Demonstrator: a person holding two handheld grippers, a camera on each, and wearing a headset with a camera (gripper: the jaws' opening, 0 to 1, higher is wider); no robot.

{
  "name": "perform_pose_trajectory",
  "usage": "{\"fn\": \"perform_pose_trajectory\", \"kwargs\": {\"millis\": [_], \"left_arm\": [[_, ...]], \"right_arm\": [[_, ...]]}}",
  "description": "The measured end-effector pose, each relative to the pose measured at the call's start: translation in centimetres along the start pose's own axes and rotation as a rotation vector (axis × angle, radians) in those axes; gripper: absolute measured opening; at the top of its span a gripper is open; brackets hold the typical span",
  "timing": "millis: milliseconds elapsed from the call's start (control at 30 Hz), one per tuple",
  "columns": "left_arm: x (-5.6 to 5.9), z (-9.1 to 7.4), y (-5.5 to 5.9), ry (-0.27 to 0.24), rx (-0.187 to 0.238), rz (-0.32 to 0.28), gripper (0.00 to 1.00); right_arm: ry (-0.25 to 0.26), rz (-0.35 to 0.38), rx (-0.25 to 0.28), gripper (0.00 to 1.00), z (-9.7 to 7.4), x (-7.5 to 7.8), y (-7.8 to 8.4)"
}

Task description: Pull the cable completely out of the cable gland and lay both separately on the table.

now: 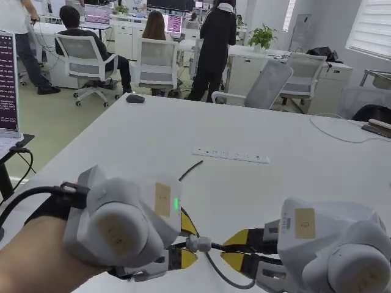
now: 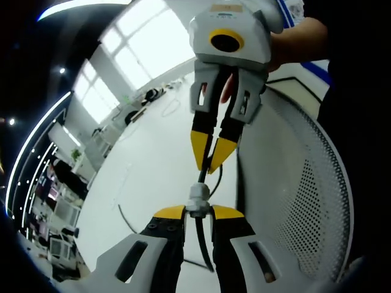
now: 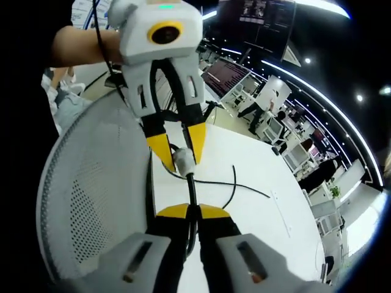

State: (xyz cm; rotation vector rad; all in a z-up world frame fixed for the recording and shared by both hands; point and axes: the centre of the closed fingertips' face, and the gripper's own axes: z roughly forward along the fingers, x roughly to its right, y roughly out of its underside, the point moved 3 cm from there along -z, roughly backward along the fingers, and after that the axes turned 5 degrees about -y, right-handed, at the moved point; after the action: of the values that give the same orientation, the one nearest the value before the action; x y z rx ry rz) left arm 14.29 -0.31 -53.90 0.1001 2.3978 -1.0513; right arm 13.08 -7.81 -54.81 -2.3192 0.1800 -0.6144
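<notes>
Gland [image 2: 197, 198] in left gripper [image 2: 197, 212]; cable [image 3: 190, 190] apparently pinched in right gripper [image 3: 186, 211].

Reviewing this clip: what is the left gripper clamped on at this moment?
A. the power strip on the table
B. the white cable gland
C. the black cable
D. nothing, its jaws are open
B: in the left gripper view, the left gripper has its yellow-tipped jaws closed on the white cable gland, while the right gripper pinches the black cable just beyond the gland.
</notes>
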Motion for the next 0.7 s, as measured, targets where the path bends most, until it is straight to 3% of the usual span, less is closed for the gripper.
{"fn": "perform_pose_trajectory", "kwargs": {"millis": [200, 333, 433, 500, 567, 633, 700], "left_arm": [[-0.5, 0.5, 1.0, -0.049, 0.056, -0.158, 0.16], [-0.3, 1.0, 1.6, -0.058, 0.064, -0.209, 0.16], [0.1, 1.2, 1.8, -0.055, 0.074, -0.223, 0.16], [0.2, 1.5, 1.5, -0.072, 0.099, -0.276, 0.16], [1.0, 1.8, 1.6, -0.057, 0.11, -0.264, 0.16], [1.5, 2.1, 2.4, -0.048, 0.063, -0.244, 0.16], [1.5, 2.3, 2.4, -0.039, 0.055, -0.236, 0.16]], "right_arm": [[0.06, 0.106, -0.064, 0.02, -0.3, 0.9, 3.1], [0.071, 0.173, -0.071, 0.03, 0.3, 1.0, 3.8], [0.057, 0.164, -0.097, 0.08, 0.9, 0.5, 3.7], [0.049, 0.156, -0.086, 0.17, 1.3, 0.1, 3.1], [0.026, 0.119, -0.063, 0.17, 1.8, -0.6, 2.0], [0.022, 0.087, -0.047, 0.16, 2.3, -1.1, 1.3], [0.025, 0.063, -0.048, 0.16, 2.9, -1.3, 1.1]]}}
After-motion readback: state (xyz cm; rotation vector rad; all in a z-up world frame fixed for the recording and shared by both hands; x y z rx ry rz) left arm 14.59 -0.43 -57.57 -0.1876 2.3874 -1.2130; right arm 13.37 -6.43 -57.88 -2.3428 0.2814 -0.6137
